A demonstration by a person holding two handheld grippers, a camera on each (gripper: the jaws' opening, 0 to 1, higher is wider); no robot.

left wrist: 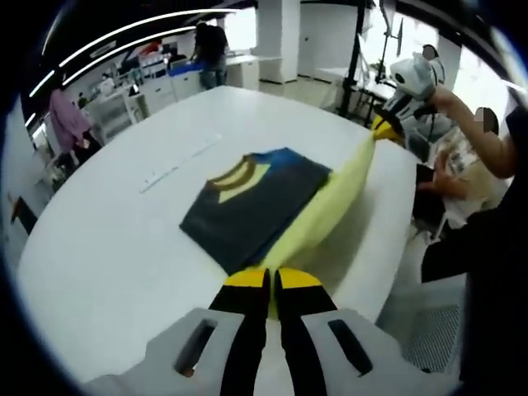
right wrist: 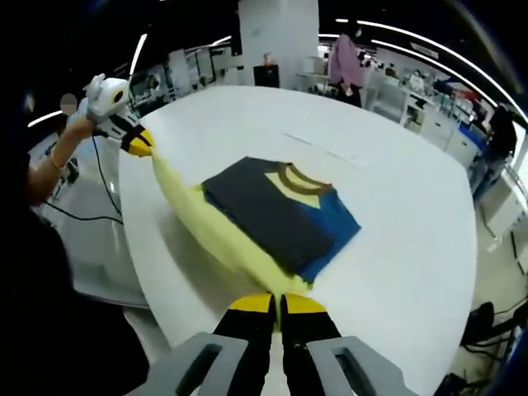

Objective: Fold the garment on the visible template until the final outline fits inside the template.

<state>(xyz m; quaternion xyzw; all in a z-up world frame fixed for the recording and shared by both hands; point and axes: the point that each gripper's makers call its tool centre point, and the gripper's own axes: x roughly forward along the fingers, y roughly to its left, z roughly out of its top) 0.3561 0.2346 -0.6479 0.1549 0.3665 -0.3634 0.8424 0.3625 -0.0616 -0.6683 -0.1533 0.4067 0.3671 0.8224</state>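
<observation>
One garment (left wrist: 256,206) lies on the round white bench (left wrist: 107,247), a dark grey, blue and yellow top with a brown collar band, folded into a rough rectangle, and one long yellow edge of it is lifted off the surface and stretched between two grippers. In the left gripper view the left gripper (left wrist: 271,279) has its yellow-tipped jaws closed together on the near end of that yellow edge, while the right gripper (left wrist: 386,125) shows at the far side, held in a person's hand (left wrist: 441,99), pinching the other end. The right gripper view gives the mirror picture: its own jaws are clamped on the yellow cloth close to the camera, and the left gripper appears at the upper left of that view, gripping the far end in a hand. No writing or brand can be read on the cloth or the bench. The left gripper view shows a faint thin strip (left wrist: 177,161) lying on the bench beyond the garment; whether it is the template's edge I cannot tell. Two people (left wrist: 210,49) stand in the background of that view, near counters.
</observation>
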